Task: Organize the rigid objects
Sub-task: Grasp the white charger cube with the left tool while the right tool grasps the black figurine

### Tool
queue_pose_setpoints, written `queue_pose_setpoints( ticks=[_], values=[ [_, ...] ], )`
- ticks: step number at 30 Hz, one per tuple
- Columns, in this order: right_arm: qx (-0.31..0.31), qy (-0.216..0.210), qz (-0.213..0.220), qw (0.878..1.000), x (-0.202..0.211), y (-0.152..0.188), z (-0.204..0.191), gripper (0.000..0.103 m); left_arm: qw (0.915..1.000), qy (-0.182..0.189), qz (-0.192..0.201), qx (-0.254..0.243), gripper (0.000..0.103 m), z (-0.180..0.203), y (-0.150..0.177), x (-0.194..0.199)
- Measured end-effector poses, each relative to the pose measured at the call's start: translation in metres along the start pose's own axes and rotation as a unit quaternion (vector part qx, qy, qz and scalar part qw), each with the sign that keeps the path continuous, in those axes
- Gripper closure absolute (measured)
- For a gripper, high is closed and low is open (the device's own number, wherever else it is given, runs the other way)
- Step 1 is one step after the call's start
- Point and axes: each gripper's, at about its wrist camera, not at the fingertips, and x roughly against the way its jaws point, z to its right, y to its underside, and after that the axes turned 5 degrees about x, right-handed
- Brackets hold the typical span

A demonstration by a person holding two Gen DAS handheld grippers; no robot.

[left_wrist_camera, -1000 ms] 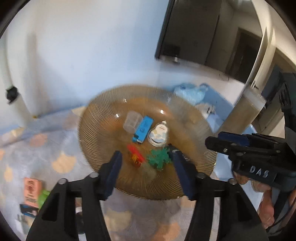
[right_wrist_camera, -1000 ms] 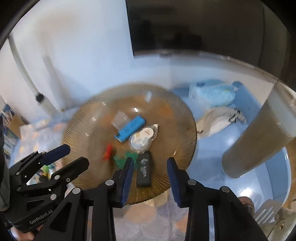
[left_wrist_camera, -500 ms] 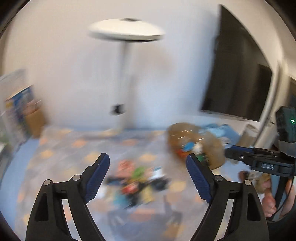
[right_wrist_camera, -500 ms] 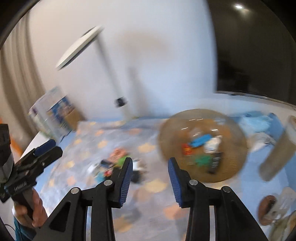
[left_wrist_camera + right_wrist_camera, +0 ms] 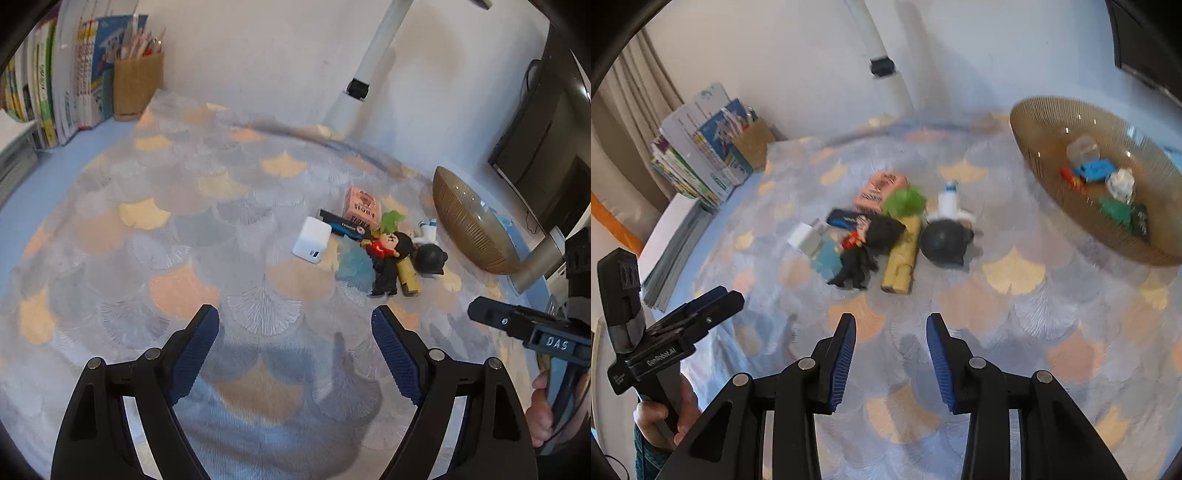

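A pile of small objects lies on the patterned cloth: a white charger cube (image 5: 312, 240), a pink box (image 5: 362, 205), a black-haired figurine (image 5: 388, 258), a yellow tube (image 5: 903, 254), a black round toy (image 5: 945, 240). The brown ribbed bowl (image 5: 1052, 173) at the right holds several small items, among them a blue one (image 5: 1095, 170) and a green one (image 5: 1115, 210). My left gripper (image 5: 295, 354) is wide open and empty, short of the pile. My right gripper (image 5: 891, 354) is open and empty, short of the pile. The other gripper shows at each view's edge.
Books (image 5: 55, 88) and a brown pen holder (image 5: 138, 85) stand at the back left. A white lamp pole (image 5: 365, 70) rises at the back. A dark screen (image 5: 546, 147) and a tan cylinder (image 5: 535, 266) are at the right.
Both grippers have pulled back from over the bowl and swung left to face the pile on the cloth. The left jaws have opened wider.
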Motion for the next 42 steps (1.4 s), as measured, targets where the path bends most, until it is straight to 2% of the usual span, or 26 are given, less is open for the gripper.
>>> queue_pose_setpoints(
  ticks=[6, 11, 13, 15, 18, 22, 24, 25, 27, 29, 30, 31, 33, 37, 42],
  values=[
    [-0.024, 0.015, 0.006, 1.000, -0.008, -0.014, 0.020, 0.065, 0.9996, 0.012, -0.018, -0.016, 0.019, 0.010, -0.023, -0.025],
    [-0.032, 0.025, 0.012, 0.999, -0.018, -0.031, 0.035, 0.065, 0.9971, 0.020, -0.063, -0.037, 0.021, 0.017, -0.044, -0.065],
    [-0.026, 0.027, 0.009, 0.999, -0.024, -0.038, 0.035, 0.065, 0.9966, 0.035, -0.060, -0.045, 0.021, 0.020, -0.046, -0.071],
    [-0.019, 0.037, 0.005, 0.999, -0.031, -0.044, 0.035, 0.064, 0.9961, 0.033, -0.062, -0.053, 0.021, 0.024, -0.049, -0.079],
    [-0.018, 0.044, 0.000, 0.999, -0.044, -0.051, 0.036, 0.058, 0.9949, 0.032, -0.071, -0.065, 0.025, 0.029, -0.050, -0.089],
    [-0.024, 0.036, -0.008, 0.999, -0.059, -0.056, 0.040, 0.058, 0.9946, 0.046, -0.070, -0.061, 0.027, 0.026, -0.054, -0.092],
    [-0.026, 0.031, -0.009, 0.999, -0.065, -0.058, 0.040, 0.058, 0.9944, 0.056, -0.068, -0.059, 0.033, 0.025, -0.055, -0.092],
    [-0.028, 0.030, -0.008, 0.999, -0.066, -0.058, 0.040, 0.058, 0.9936, 0.071, -0.070, -0.052, 0.041, 0.023, -0.055, -0.092],
    [-0.033, 0.032, -0.010, 0.999, -0.069, -0.057, 0.041, 0.065, 0.9930, 0.085, -0.071, -0.042, 0.048, 0.022, -0.056, -0.093],
    [-0.038, 0.027, -0.004, 0.999, -0.066, -0.054, 0.043, 0.065, 0.9914, 0.104, -0.074, -0.031, 0.060, 0.019, -0.057, -0.093],
    [-0.042, 0.025, -0.001, 0.999, -0.064, -0.052, 0.045, 0.065, 0.9909, 0.109, -0.074, -0.028, 0.062, 0.019, -0.057, -0.093],
    [-0.045, 0.024, 0.001, 0.999, -0.061, -0.050, 0.047, 0.065, 0.9915, 0.106, -0.071, -0.025, 0.069, 0.018, -0.056, -0.091],
    [-0.048, 0.022, 0.005, 0.999, -0.052, -0.044, 0.048, 0.065, 0.9926, 0.094, -0.072, -0.026, 0.076, 0.016, -0.053, -0.090],
    [-0.031, 0.018, 0.011, 0.999, -0.031, -0.027, 0.044, 0.065, 0.9937, 0.084, -0.071, -0.023, 0.076, 0.012, -0.045, -0.079],
    [-0.013, 0.017, -0.005, 1.000, -0.011, 0.007, 0.038, 0.065, 0.9942, 0.074, -0.074, -0.025, 0.074, 0.012, -0.038, -0.071]
  ],
)
